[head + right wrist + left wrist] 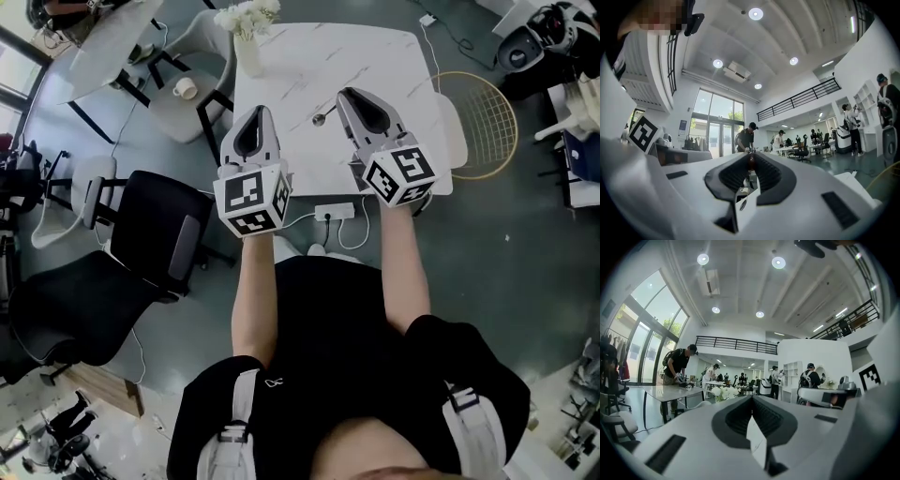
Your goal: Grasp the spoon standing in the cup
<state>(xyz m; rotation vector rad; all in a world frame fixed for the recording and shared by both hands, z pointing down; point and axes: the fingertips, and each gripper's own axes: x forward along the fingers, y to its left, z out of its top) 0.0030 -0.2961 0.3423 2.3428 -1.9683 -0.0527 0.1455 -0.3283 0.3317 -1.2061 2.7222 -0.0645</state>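
Both grippers are raised level over a white marble table (pixel 300 66). My right gripper (pixel 345 94) has its jaws nearly together on a thin handle. A metal spoon (pixel 320 118) sticks out from its tips to the left, bowl end away from the jaws. In the right gripper view a dark slim thing sits pinched between the pads at the right gripper's (pixel 750 161) tips. My left gripper (pixel 255 112) is beside it on the left, jaws together with nothing between them; in its own view the left gripper (pixel 752 398) shows its tips meeting. No cup stands on this table.
A vase of white flowers (pixel 246 37) stands at the table's far left corner. A power strip (pixel 334 212) lies below the near edge. A black office chair (pixel 141 244) is at the left and a yellow wire chair (pixel 483 122) at the right. A mug (pixel 186 87) sits on a grey seat at the far left.
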